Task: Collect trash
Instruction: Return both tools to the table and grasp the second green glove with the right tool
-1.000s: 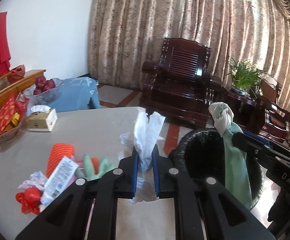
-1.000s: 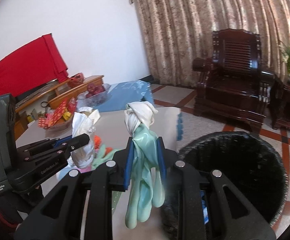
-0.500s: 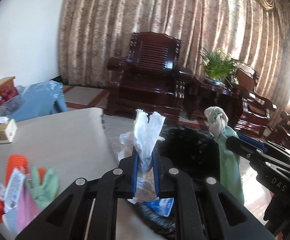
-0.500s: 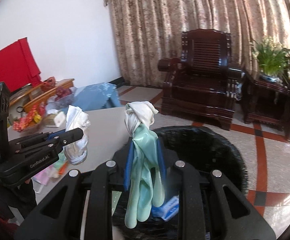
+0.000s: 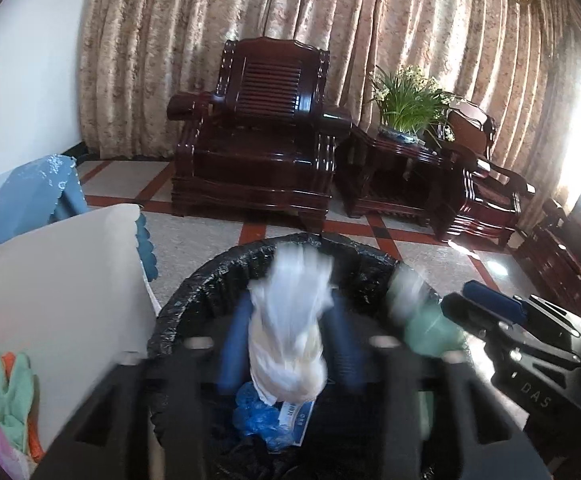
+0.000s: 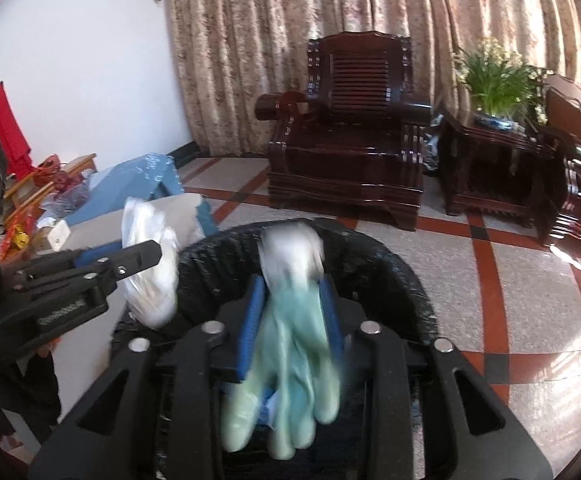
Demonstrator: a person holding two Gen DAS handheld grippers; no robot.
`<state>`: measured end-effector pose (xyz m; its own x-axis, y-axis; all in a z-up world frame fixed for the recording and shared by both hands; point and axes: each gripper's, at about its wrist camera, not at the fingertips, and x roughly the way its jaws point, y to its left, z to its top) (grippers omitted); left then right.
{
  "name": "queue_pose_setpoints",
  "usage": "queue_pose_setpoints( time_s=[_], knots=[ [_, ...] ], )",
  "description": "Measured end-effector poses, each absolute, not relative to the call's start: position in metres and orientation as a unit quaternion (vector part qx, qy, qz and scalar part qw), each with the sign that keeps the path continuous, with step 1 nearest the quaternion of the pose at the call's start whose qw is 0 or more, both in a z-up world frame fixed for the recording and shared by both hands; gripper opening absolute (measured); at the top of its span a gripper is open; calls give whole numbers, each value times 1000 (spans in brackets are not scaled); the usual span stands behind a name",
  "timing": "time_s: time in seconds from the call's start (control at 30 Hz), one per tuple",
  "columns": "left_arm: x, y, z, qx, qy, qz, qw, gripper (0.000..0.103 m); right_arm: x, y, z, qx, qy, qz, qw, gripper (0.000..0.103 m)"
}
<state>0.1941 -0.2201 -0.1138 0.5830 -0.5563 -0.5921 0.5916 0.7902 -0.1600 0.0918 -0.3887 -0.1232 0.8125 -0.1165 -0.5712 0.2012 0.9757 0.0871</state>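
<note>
Over the black-lined bin [image 5: 194, 304], our left gripper [image 5: 286, 344] is opening around white crumpled plastic [image 5: 286, 336], apparently loose; our right gripper [image 6: 292, 324] is opening around a green glove [image 6: 290, 356]. Table [image 5: 58, 280] left, armchair [image 5: 258, 140] on tiled floor beyond.

Both wrist views look steeply down, close over the shared bin [image 5: 250, 264] [image 6: 390, 256].

Trash bin [image 5: 310, 256] has a shiny black liner, with a white plastic bag [image 5: 290, 332] and pale green glove [image 6: 290, 364] over it. Curtains [image 5: 370, 40] are beige floral, armchair [image 5: 258, 136] dark reddish wood, floor [image 6: 490, 280] speckled grey with red stripes.
</note>
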Motion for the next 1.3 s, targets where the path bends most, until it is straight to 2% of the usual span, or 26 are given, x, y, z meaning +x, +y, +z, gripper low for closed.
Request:
queue_pose_setpoints(
  time_s=[0.03,0.1,0.17,0.23,0.33,0.77,1.07,1.3],
  knots=[
    [194,-218,-112,24,322,-323,890,62,90,-391,-124,71,294,-90,949,50],
    [194,-212,-111,18,321,-323,890,65,87,-394,-125,74,291,-101,948,69],
    [195,-204,-107,17,317,-315,895,73,83,-395,-123,76,281,-116,950,93],
    [195,-190,-102,13,311,-305,900,78,78,-393,-120,84,267,-120,953,97],
    [195,-166,-93,10,299,-284,911,83,76,-387,-116,94,265,-124,952,98],
    [167,-23,-77,25,258,-151,954,84,99,-276,-95,85,245,-13,966,98],
    [152,75,-97,12,268,-52,962,84,124,-178,-101,43,242,64,967,98],
    [141,117,-116,13,281,-10,960,84,142,-132,-119,43,262,96,959,98]
  ],
)
